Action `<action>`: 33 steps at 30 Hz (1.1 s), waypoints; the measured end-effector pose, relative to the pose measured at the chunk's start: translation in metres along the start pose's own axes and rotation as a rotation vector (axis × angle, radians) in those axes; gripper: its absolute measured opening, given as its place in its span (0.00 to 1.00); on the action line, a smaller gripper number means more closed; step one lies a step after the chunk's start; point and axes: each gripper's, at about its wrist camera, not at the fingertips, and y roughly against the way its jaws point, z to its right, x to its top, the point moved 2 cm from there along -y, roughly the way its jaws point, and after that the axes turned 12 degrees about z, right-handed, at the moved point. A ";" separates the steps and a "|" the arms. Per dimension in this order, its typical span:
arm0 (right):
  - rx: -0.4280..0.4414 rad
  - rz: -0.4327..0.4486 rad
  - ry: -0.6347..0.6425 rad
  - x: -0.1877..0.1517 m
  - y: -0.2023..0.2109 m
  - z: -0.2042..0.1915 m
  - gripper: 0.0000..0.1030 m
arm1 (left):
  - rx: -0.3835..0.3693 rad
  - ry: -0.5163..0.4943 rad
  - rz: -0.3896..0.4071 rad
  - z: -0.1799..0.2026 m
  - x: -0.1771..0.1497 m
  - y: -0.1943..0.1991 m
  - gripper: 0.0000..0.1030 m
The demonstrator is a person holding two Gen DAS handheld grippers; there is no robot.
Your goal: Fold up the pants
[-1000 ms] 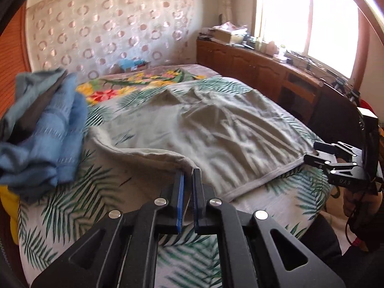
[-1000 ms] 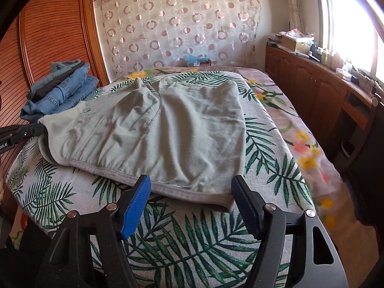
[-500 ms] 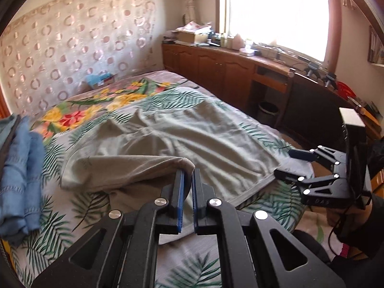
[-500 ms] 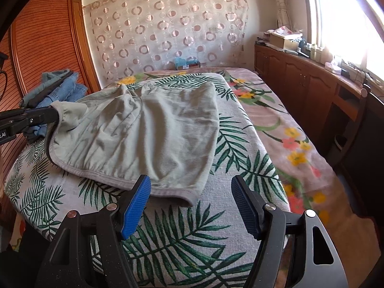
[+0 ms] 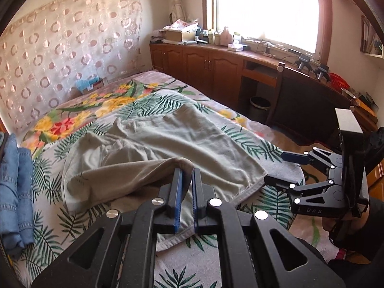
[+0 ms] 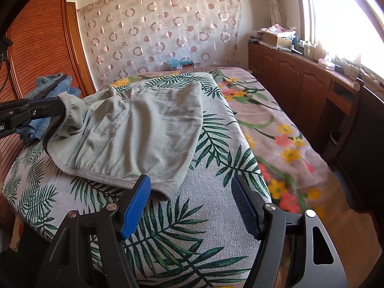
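Pants [image 5: 182, 144] corner now further over, L gripper [image 5: 186, 175].

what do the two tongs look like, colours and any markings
Both tongs, left and right, are black angular plastic frames with cut-out triangular holes, silver round rivets at the joints and ribbed blue pads on the inner finger faces. The right one carries white lettering on its side in the left view.
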 end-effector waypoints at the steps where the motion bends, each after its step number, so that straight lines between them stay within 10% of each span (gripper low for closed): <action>1: 0.001 -0.001 -0.001 0.000 0.000 -0.001 0.69 | 0.005 0.000 -0.006 0.000 -0.001 0.000 0.07; 19: 0.055 0.004 0.037 0.006 -0.006 -0.017 0.69 | 0.040 0.049 -0.003 -0.025 -0.027 0.034 0.46; 23: 0.065 0.001 0.044 0.006 -0.009 -0.018 0.69 | 0.052 0.074 0.006 -0.031 -0.036 0.040 0.80; 33: 0.125 -0.004 0.077 0.011 -0.018 -0.029 0.69 | 0.121 0.123 -0.039 -0.060 -0.066 0.034 0.80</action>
